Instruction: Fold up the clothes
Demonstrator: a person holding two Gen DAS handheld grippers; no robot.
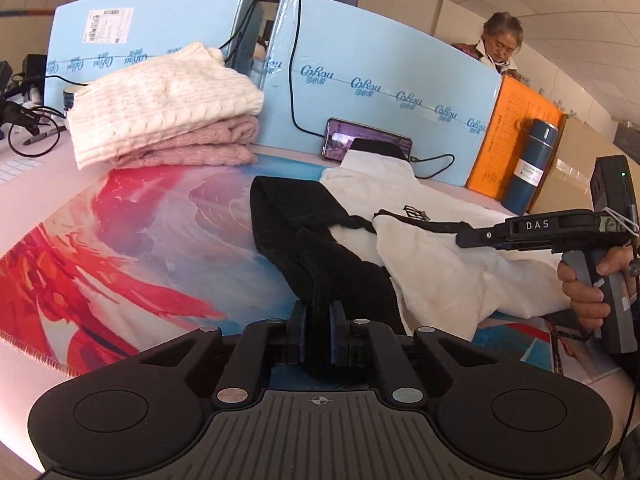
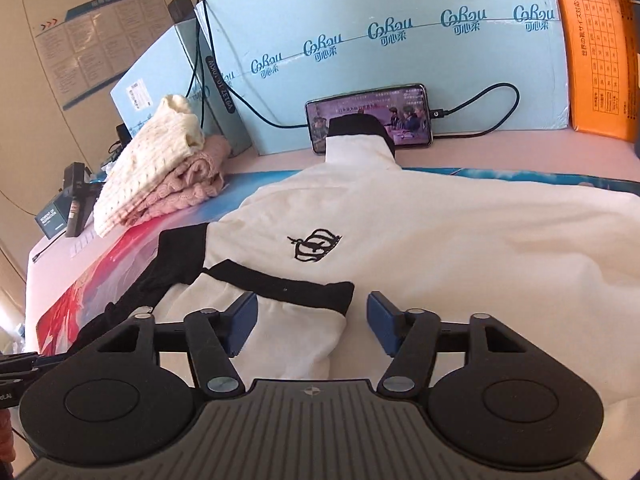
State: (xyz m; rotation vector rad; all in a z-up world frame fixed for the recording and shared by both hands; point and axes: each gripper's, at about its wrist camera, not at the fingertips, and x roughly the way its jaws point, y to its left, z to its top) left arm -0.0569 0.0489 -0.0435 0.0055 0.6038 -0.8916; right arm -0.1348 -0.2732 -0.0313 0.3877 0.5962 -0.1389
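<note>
The left hand-held gripper (image 1: 318, 316) is clamped narrow on the black sleeve (image 1: 316, 256) of a white sweatshirt with black trim and a black embroidered crown emblem (image 2: 420, 240); the dark fabric runs up from between its blue pads. The right hand-held gripper (image 2: 312, 320) stands partly apart, its blue pads on either side of the white sleeve end with a black cuff (image 2: 288, 312), which lies folded over the body of the garment; the pads do not press on it. In the left wrist view a hand (image 1: 588, 280) holds that right tool's grip over the garment's right side.

The sweatshirt lies spread on a mat printed in red, pink and blue swirls (image 1: 132, 248) that covers the tabletop (image 2: 500, 146), its collar towards the far edge. Just behind the collar a smartphone with a lit screen (image 2: 370, 118) leans against a light blue carton (image 2: 400, 60), a cable plugged into it. Near the far left corner sits a stack of folded knitwear, cream on top of pink (image 1: 168, 112). At the far right stand an orange box (image 1: 516, 136) and a dark blue flask (image 1: 530, 164). A person (image 1: 502, 46) is behind the cartons.
</note>
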